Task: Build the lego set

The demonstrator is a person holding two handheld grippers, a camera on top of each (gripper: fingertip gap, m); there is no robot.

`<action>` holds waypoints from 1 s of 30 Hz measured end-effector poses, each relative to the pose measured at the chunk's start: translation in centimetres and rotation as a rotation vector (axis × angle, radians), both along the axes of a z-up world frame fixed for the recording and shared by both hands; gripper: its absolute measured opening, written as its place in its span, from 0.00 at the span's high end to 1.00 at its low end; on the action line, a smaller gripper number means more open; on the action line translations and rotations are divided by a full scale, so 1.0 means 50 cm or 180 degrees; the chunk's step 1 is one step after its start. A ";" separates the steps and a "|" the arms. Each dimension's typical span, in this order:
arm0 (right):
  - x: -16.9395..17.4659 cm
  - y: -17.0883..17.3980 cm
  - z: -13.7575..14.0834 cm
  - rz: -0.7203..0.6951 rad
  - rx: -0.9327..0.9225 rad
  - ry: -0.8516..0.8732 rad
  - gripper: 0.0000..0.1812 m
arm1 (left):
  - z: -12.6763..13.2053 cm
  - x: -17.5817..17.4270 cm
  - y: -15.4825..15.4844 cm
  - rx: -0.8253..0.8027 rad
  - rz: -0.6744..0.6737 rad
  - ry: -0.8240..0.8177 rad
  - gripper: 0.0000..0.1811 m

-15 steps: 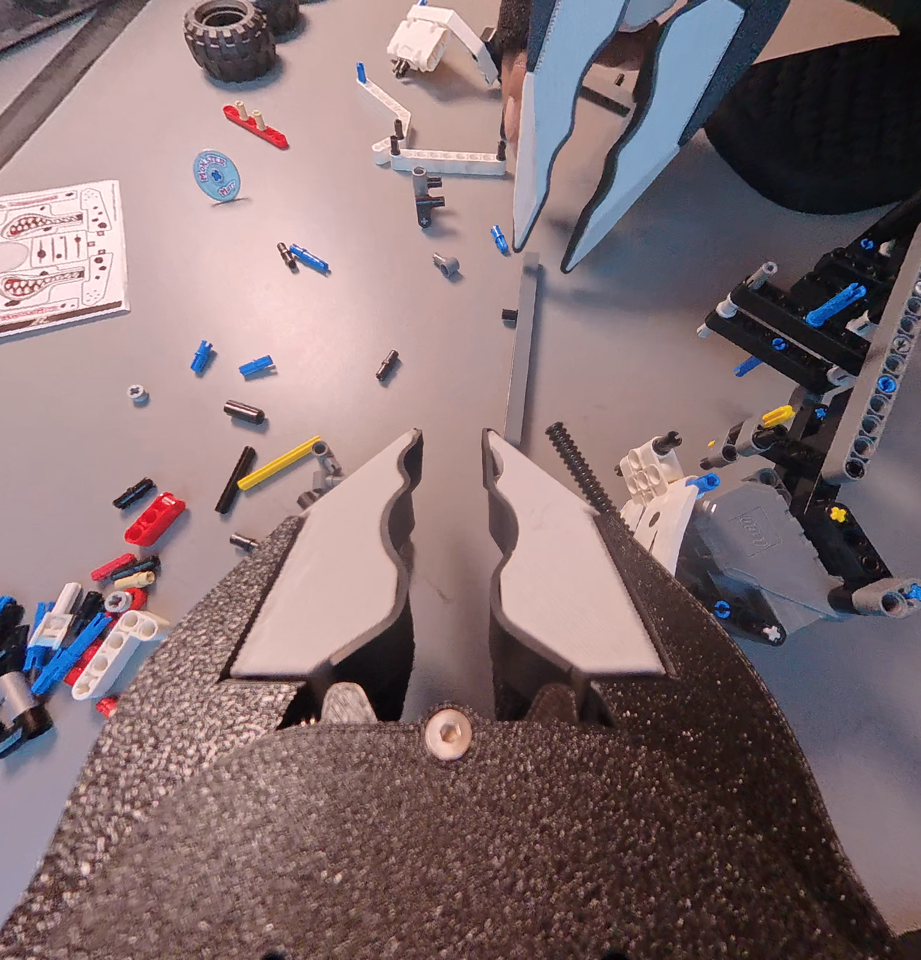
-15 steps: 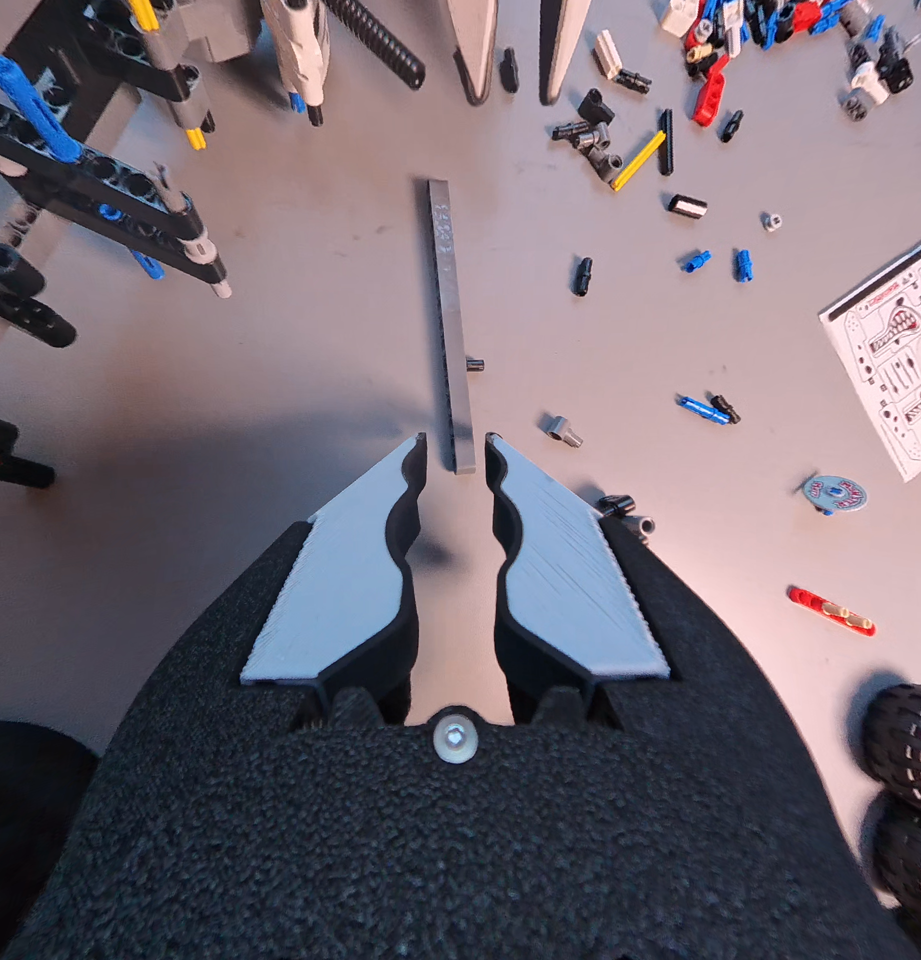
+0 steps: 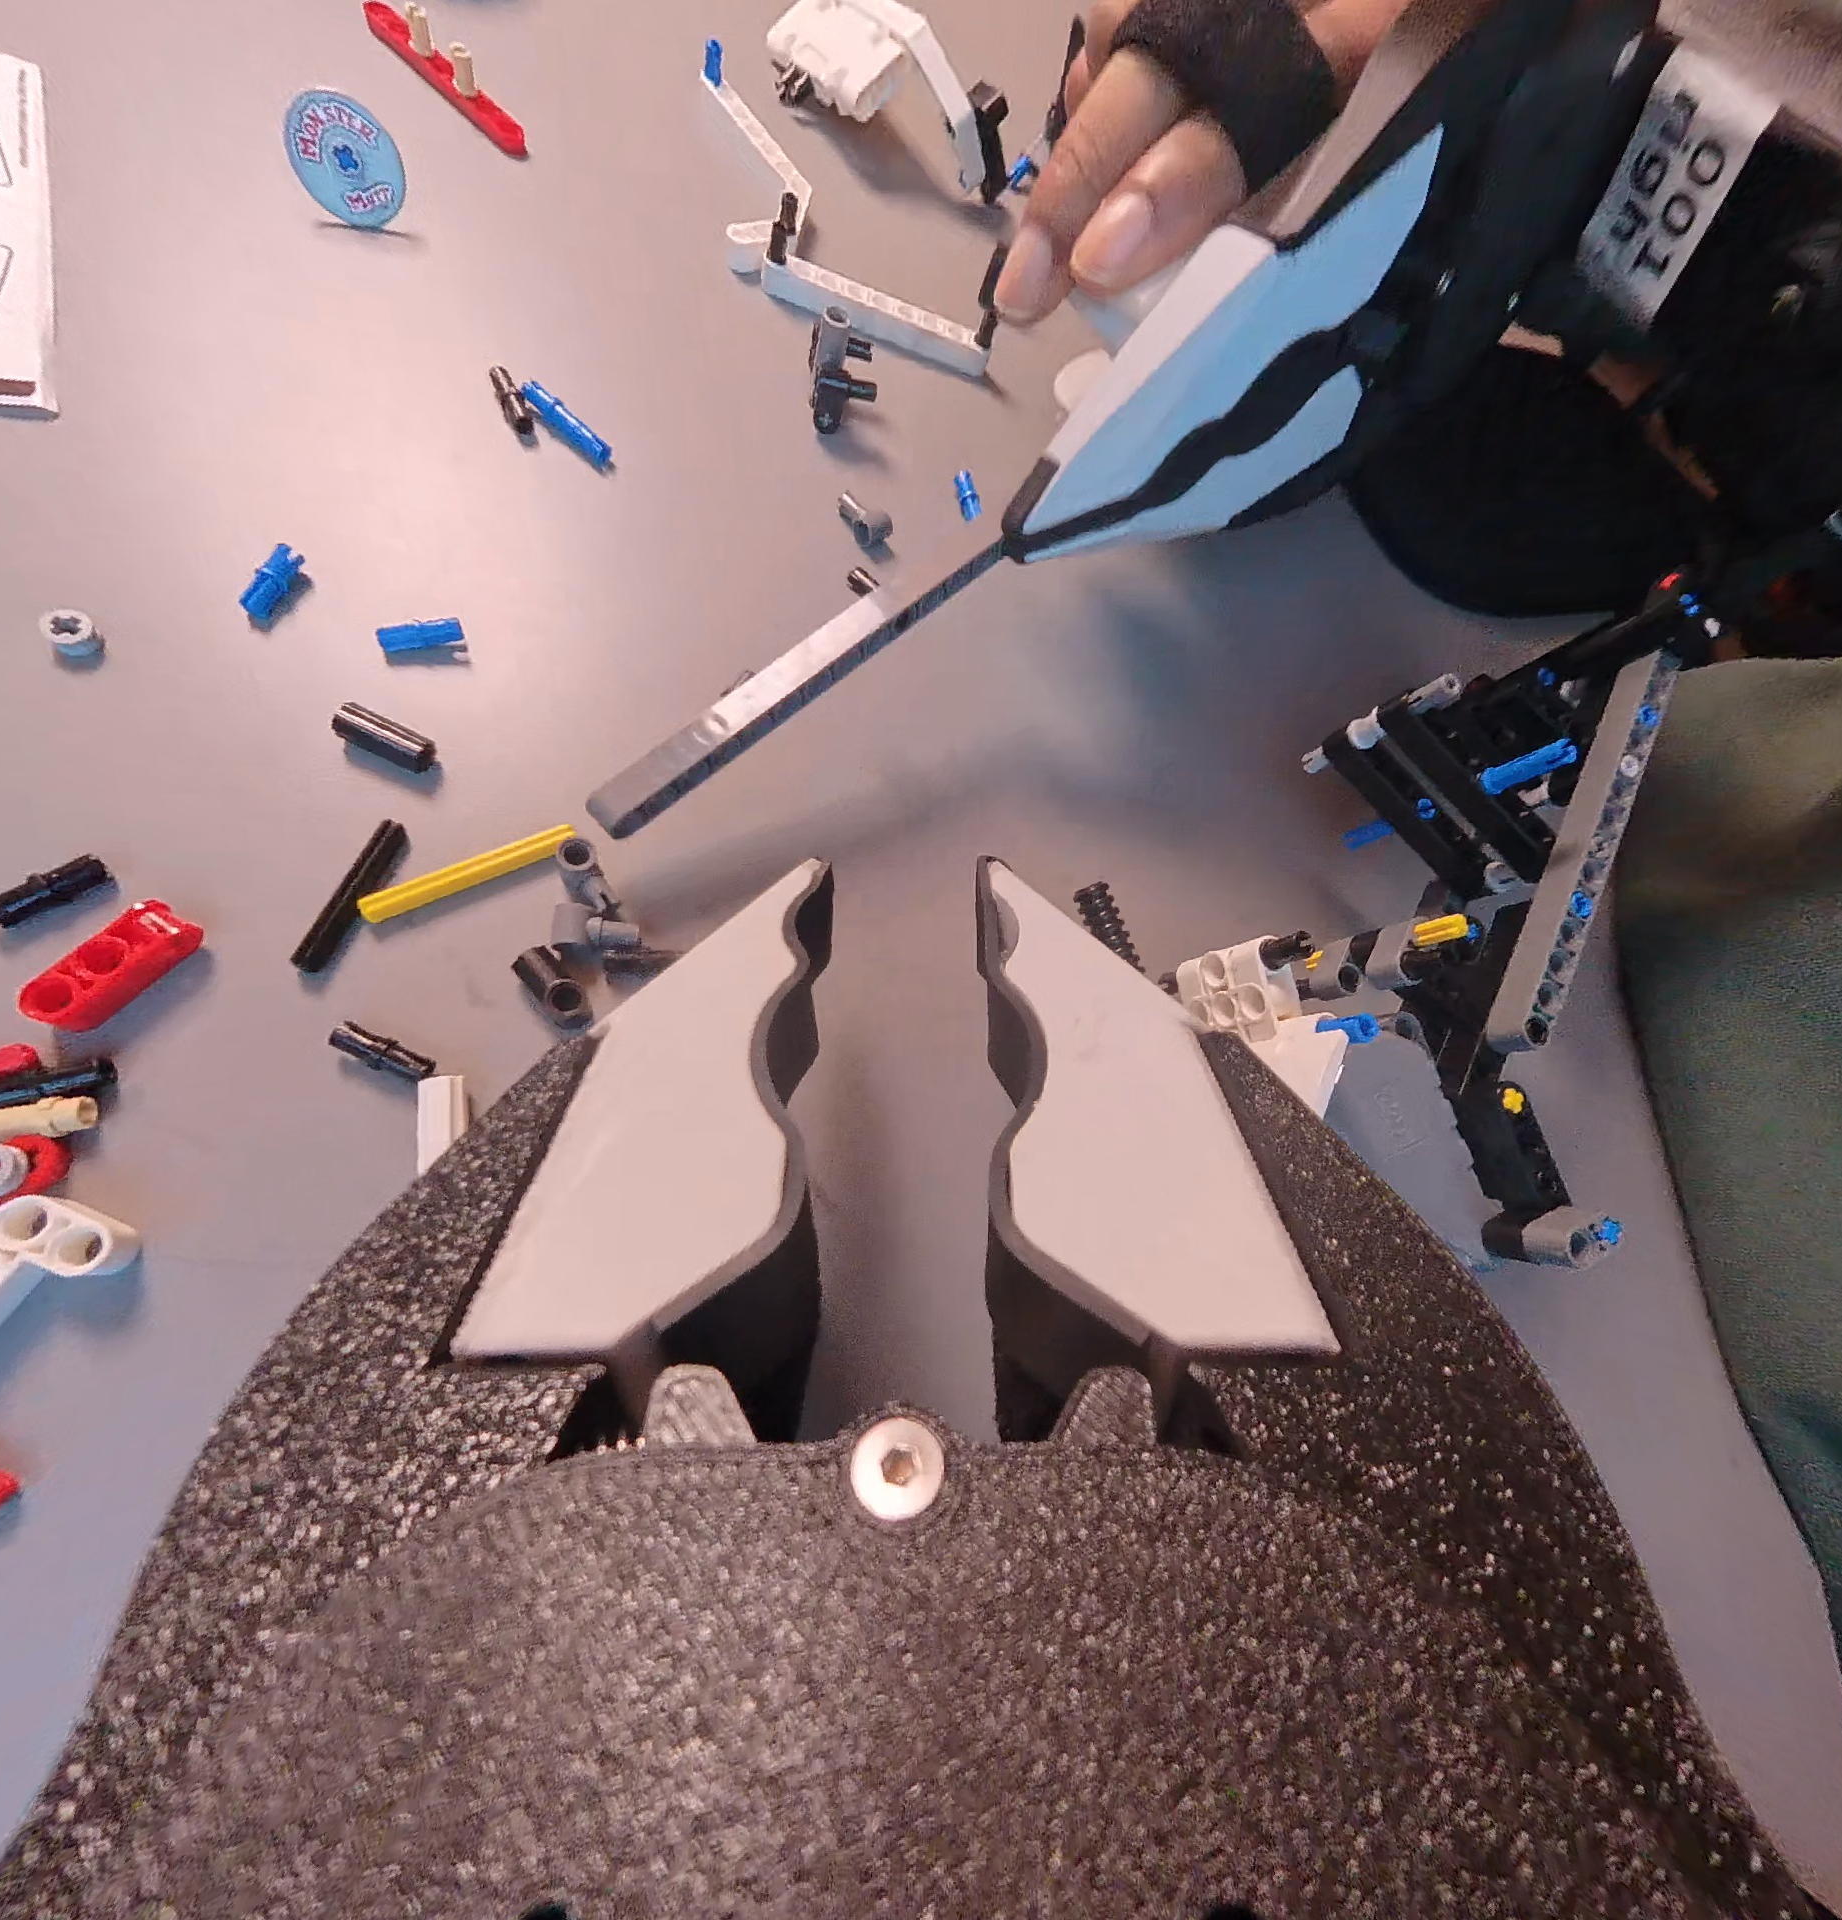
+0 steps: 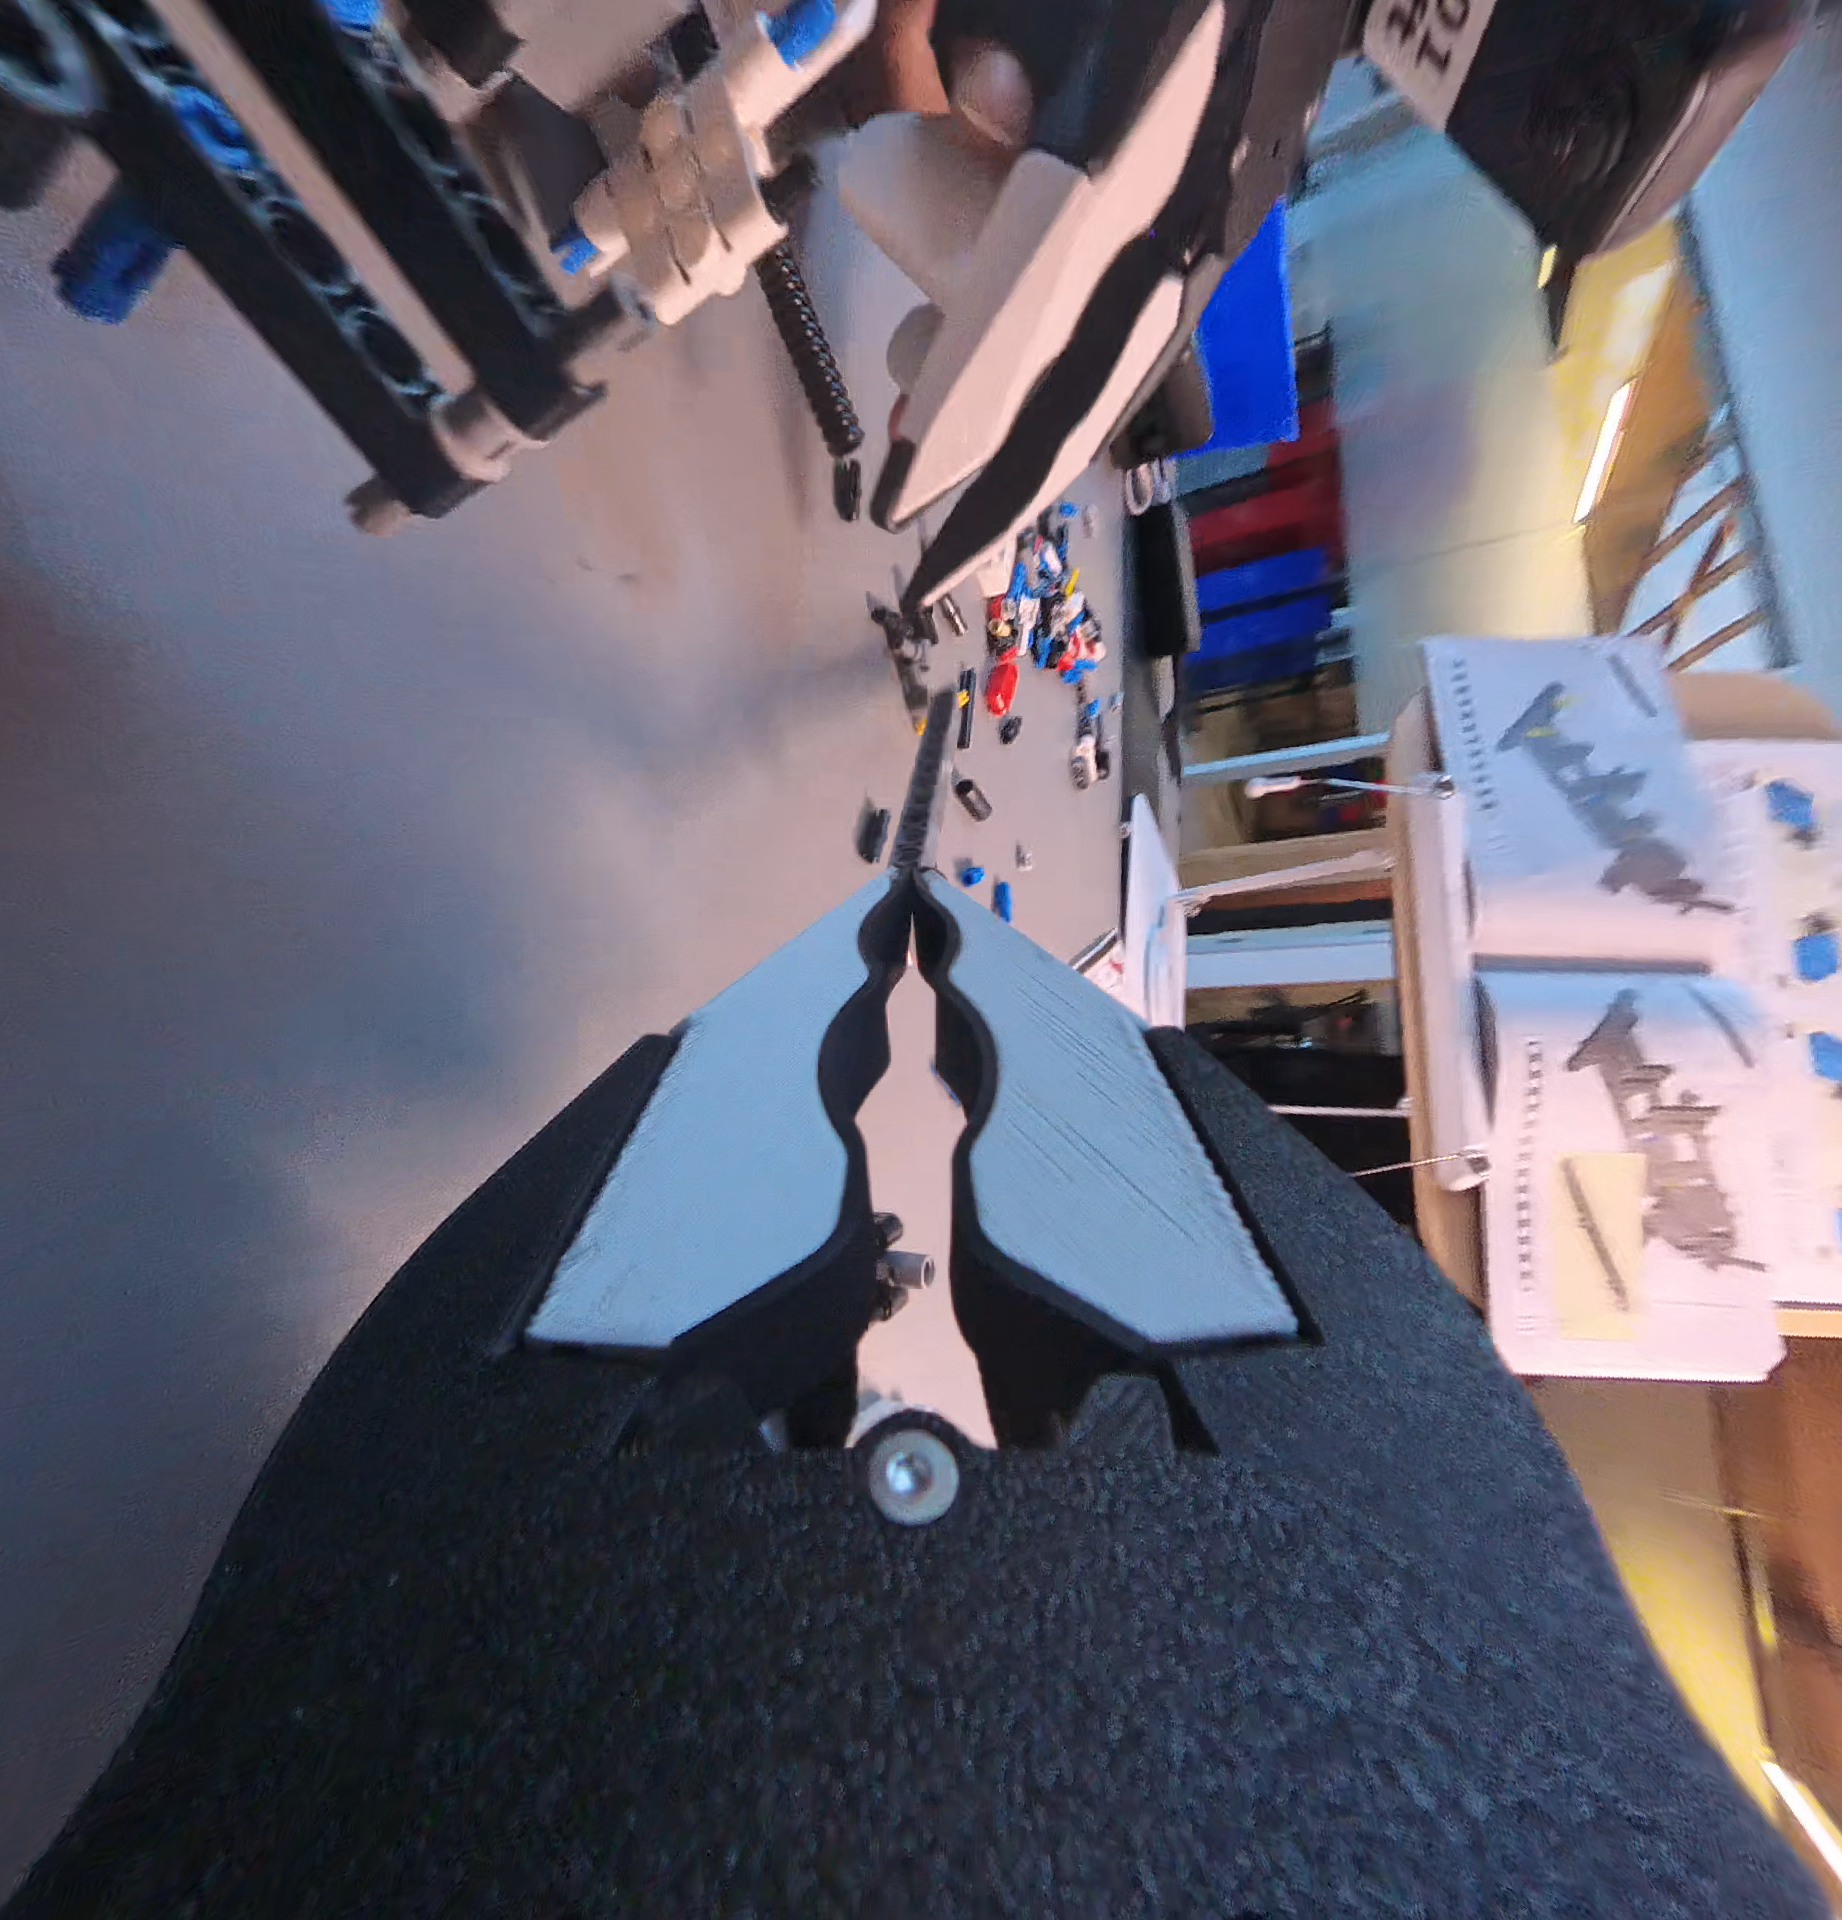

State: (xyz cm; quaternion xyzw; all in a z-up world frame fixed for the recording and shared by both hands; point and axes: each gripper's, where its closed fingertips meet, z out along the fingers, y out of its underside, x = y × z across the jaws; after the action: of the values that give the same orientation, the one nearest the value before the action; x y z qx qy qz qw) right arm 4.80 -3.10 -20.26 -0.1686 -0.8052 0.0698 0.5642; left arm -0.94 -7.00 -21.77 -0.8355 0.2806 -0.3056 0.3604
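My right gripper [image 4: 912, 883] is shut on one end of a long grey beam [image 4: 927, 779] and holds it up off the grey table, rolled on its side. In the left wrist view the right gripper [image 3: 1016, 540] comes in from the upper right and the beam [image 3: 782, 696] slants down-left from its tips. My left gripper [image 3: 903, 868] is open and empty, low over the table just below the beam's free end; it also shows in the right wrist view [image 4: 901, 556]. The partly built black and grey model [image 3: 1499, 914] stands to its right.
Loose pieces lie at the left: a red beam [image 3: 106, 961], a yellow axle [image 3: 465, 873], blue and black pins. White frame beams [image 3: 875, 301], a blue disc [image 3: 345, 156] and a sticker sheet [image 3: 3, 239] lie farther back. An instruction booklet [image 4: 1623, 987] stands beyond the table.
My right gripper has shut on the end of the grey beam, lifted it off the table and swung it, rolling sideways. My left gripper stays open and has moved slightly.
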 end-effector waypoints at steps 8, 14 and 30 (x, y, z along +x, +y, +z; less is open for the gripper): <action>0.023 -0.017 -0.035 0.0106 -0.0286 -0.0254 1.00 | -0.010 -0.010 0.028 0.0128 0.0073 0.0384 0.85; 0.017 0.012 -0.061 -0.1023 -0.2343 -0.1162 0.87 | -0.022 -0.009 0.036 0.0201 0.0068 0.0580 0.85; -0.003 0.013 0.011 0.0024 0.0318 0.0015 0.96 | 0.038 0.034 -0.026 -0.0268 -0.0252 -0.0470 0.92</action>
State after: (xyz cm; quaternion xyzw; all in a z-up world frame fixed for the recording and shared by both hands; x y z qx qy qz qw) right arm 4.65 -2.47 -19.71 -0.1370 -0.8070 0.0320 0.5735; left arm 0.76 -8.29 -19.89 -0.8133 0.2730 -0.3919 0.3322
